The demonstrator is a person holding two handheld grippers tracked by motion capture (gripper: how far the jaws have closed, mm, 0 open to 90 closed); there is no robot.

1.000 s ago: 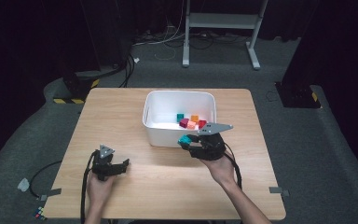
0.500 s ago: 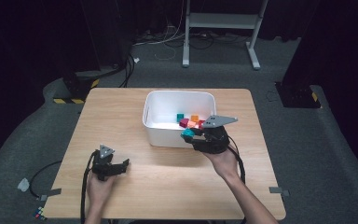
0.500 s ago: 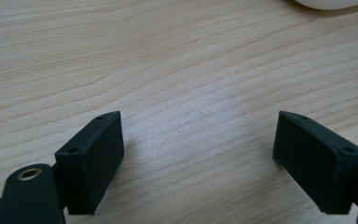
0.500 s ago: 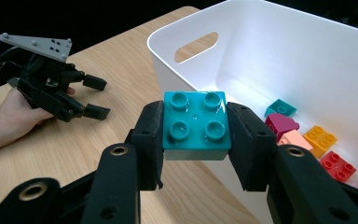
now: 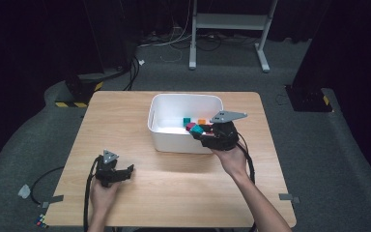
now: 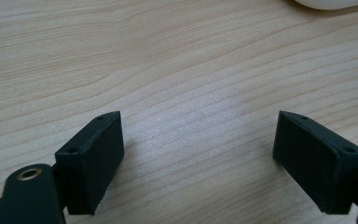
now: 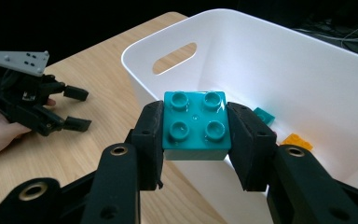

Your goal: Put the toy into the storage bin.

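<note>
Teal, four studs up, one brick [image 7: 195, 123] sits pinched between the right gripper's [image 7: 195, 140] two black pads, squeezed on both flanks and held level right at the near wall of the white bin [image 7: 307, 70]. From the high view that right gripper [image 5: 199, 131] hangs at the bin's [image 5: 162, 113] 4 o'clock corner, the brick [image 5: 196, 129] poking over the rim, one hand [image 5: 231, 159] behind it. Count inside the bin from above: one teal piece [image 5: 187, 120], one orange [image 5: 202, 122], one magenta [image 5: 191, 126], bunched toward its right half; more may hide behind the gripper, cannot tell. The right gripper view picks out two of those on the bin floor, a teal one [image 7: 263, 115] and an orange one [image 7: 297, 141]. Over at 7 o'clock on the wooden table [image 5: 125, 121], the left gripper [image 5: 128, 170] rests low in the other hand [image 5: 102, 191], jaws spread wide with nothing but bare wood [image 6: 177, 70] between them, well apart from the bin. That same left gripper [image 7: 77, 108] shows at 9 o'clock in the right gripper view, jaws parted. Two grippers, one bin, one brick in the grip.
</note>
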